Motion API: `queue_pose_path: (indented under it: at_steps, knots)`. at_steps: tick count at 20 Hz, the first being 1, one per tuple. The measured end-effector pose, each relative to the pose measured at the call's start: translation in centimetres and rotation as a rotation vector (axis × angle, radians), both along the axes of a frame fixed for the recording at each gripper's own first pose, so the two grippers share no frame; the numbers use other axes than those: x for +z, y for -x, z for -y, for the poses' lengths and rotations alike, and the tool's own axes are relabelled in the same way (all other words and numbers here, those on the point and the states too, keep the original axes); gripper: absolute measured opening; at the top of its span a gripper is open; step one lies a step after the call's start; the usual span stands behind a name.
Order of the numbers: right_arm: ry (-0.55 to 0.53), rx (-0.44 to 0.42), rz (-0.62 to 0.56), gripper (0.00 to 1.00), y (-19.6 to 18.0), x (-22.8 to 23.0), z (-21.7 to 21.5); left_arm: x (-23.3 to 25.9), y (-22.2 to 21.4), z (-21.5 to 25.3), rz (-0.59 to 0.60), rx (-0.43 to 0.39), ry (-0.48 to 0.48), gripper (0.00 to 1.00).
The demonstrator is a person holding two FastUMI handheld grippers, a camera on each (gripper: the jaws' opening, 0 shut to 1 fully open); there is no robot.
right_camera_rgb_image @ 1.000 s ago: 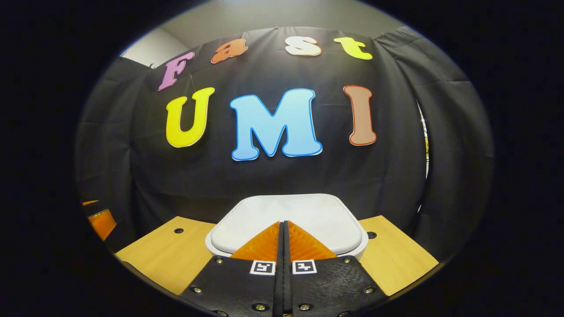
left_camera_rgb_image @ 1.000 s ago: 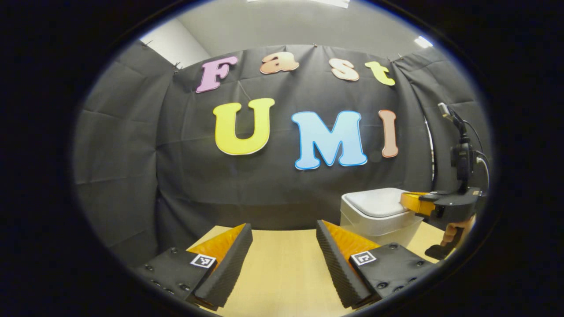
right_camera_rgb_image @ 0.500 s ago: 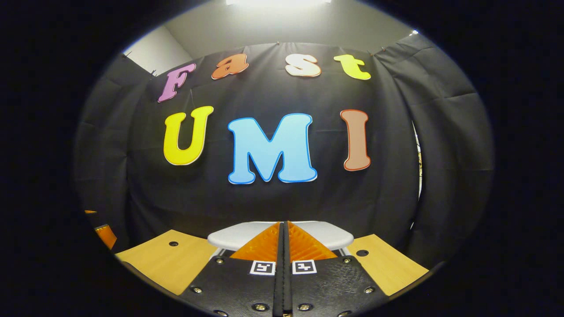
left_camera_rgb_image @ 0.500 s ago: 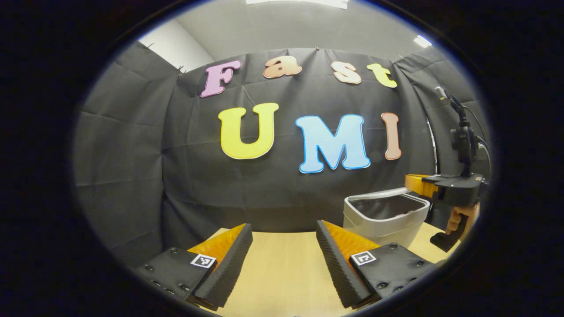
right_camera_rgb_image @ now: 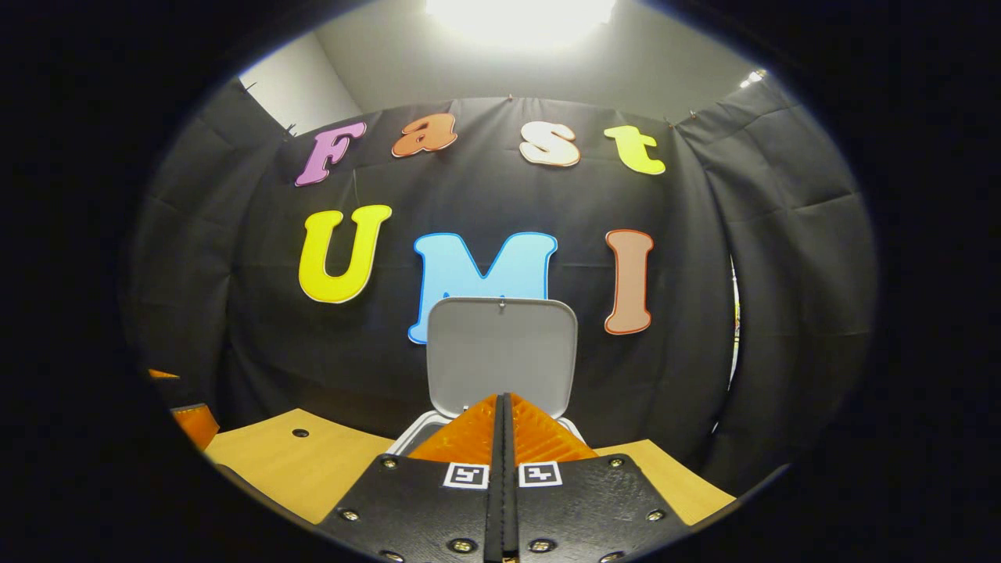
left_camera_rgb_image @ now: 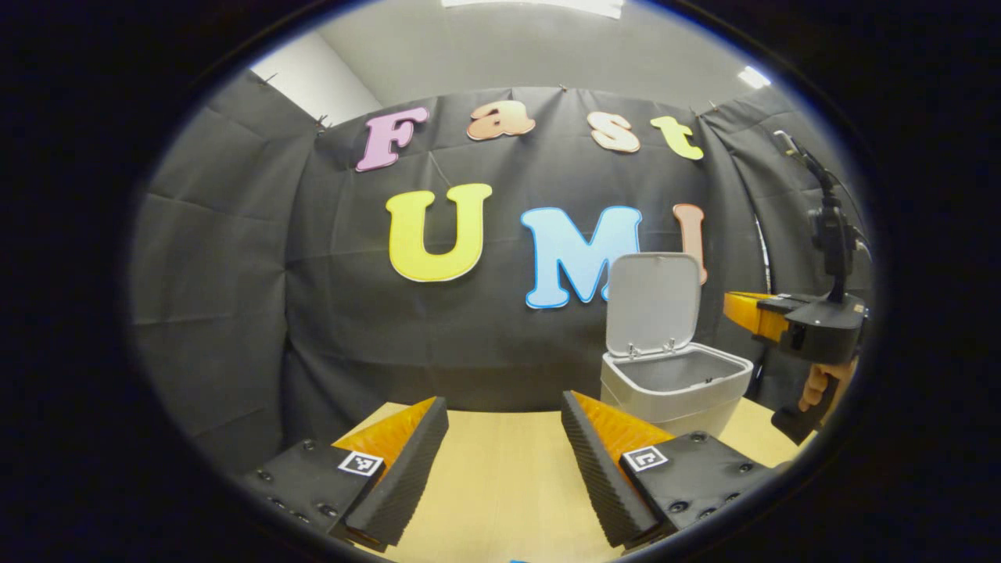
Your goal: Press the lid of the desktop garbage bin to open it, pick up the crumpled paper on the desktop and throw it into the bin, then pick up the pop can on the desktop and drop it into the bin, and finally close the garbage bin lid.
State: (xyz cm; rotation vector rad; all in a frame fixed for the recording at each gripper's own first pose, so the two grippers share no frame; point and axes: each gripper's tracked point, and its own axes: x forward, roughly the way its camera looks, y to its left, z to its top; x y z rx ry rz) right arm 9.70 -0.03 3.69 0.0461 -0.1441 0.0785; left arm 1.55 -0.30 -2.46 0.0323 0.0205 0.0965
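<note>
**Bin open; paper and can yet to be found**

Stands wide open: garbage bin (left_camera_rgb_image: 674, 385) on the desktop (left_camera_rgb_image: 500, 469), lid (left_camera_rgb_image: 651, 301) tipped upright at the back. Hovers just beside the bin's rim with fingers pressed together on nothing: right gripper (left_camera_rgb_image: 741, 306), aimed straight at the lid in its own view (right_camera_rgb_image: 501, 400). Sits low over the wood, jaws spread, empty, bin ahead and to its right: left gripper (left_camera_rgb_image: 504, 438). Crumpled paper and pop can: whereabouts impossible to tell, so no saying which hand lies nearer. Probably next: turning downward to locate the paper.
</note>
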Motion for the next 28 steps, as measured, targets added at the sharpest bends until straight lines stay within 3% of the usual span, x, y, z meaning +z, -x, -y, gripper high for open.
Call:
queue_pose_path:
  at_steps: [8,10,16,18,19,23,28]
  knots:
    - [-0.005,0.054,-0.050,0.00,2.8,-1.6,0.7,-3.0,1.6,-1.0,-0.034,0.042,0.032,0.97]
    - [0.008,0.055,-0.055,0.07,3.6,-2.1,1.1,-4.2,2.2,-1.5,-0.051,0.062,0.056,0.97]
    - [0.052,0.075,-0.031,0.43,5.8,-2.2,1.1,-7.5,4.0,-3.1,-0.096,0.093,0.091,0.98]
    - [0.041,0.081,-0.023,0.55,6.8,-1.9,0.9,-8.5,4.2,-3.4,-0.112,0.086,0.089,0.98]
    - [0.036,0.076,-0.019,0.69,7.0,-1.7,0.7,-9.0,4.3,-3.5,-0.120,0.077,0.088,0.98]
    - [0.036,0.057,-0.034,0.93,8.4,-2.0,0.0,-11.2,4.3,-3.3,-0.162,0.026,0.076,0.97]
    - [0.048,-0.006,-0.009,0.93,10.5,-1.3,-0.5,-15.6,4.8,-2.9,-0.237,-0.054,0.048,0.98]
